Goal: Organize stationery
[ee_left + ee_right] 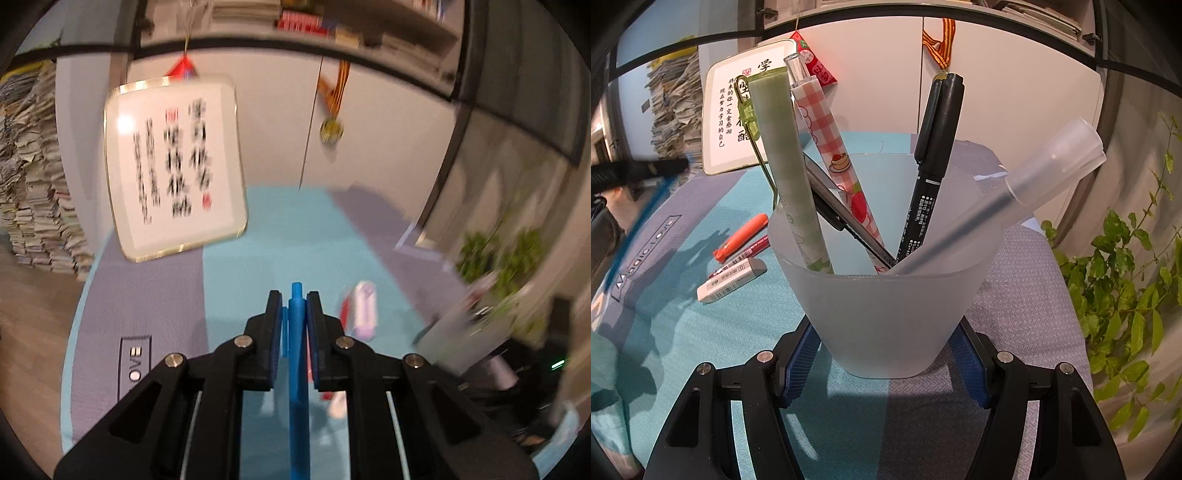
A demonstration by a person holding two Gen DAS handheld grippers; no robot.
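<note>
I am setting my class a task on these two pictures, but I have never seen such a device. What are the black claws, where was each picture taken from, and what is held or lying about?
Each claw is a hand-held two-finger gripper carrying a camera that looks along its fingers. In the left camera's picture, the left gripper is shut on a blue pen. In the right camera's picture, the right gripper clasps a frosted cup of pens. On the blue and grey cloth lie an orange marker, a red pen and a white eraser.
</note>
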